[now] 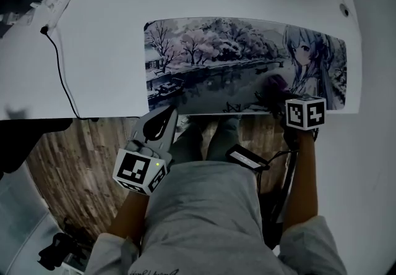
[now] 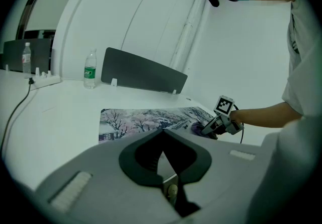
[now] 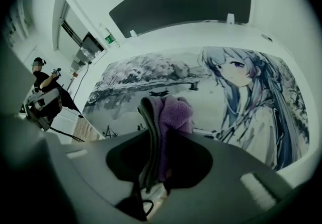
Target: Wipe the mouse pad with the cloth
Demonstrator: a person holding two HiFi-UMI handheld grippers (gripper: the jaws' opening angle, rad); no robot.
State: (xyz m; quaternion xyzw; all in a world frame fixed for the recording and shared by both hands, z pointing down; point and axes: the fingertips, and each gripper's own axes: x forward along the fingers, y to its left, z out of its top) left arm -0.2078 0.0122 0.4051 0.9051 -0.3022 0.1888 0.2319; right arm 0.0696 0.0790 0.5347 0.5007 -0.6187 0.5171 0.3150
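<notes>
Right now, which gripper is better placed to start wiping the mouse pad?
Right. The right gripper is shut on the purple cloth, over the mouse pad near its front edge. The left gripper is shut, empty, and back at the edge of the desk.

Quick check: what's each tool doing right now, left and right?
Left tool: closed, holding nothing.
Right tool: closed on the purple cloth, over the mouse pad.

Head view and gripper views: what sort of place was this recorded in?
Likely an office or lab workstation: a white desk with a dark divider panel at its back edge, a long printed mouse pad laid on it, and a water bottle beside the panel.
</notes>
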